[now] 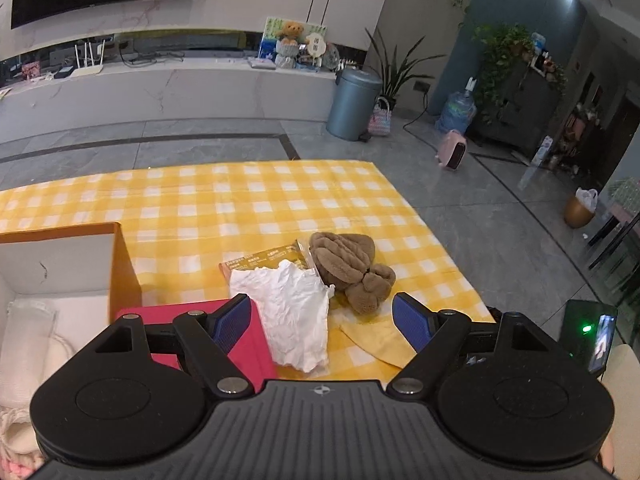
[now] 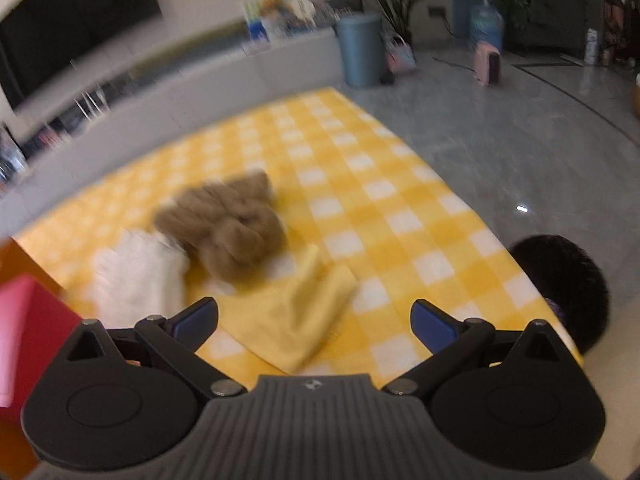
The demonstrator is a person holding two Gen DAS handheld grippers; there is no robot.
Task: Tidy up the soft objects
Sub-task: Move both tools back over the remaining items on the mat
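I hold the left gripper (image 1: 322, 316) spread and empty over the crumpled white paper (image 1: 292, 312) at lower centre, beside the brown plush towel (image 1: 348, 268); it looks lined up for a pick toward the orange box (image 1: 120, 264) at left. The right gripper (image 2: 314, 320), also spread, hangs above the yellow cloth (image 2: 316, 312). A yellow checked tablecloth (image 1: 240, 200) covers the table; grey tiled floor (image 1: 460, 200) lies beyond.

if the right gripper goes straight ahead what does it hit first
Most likely the yellow cloth, lying between the open fingers of the right gripper; the brown plush sits farther on. Blur makes depth uncertain.
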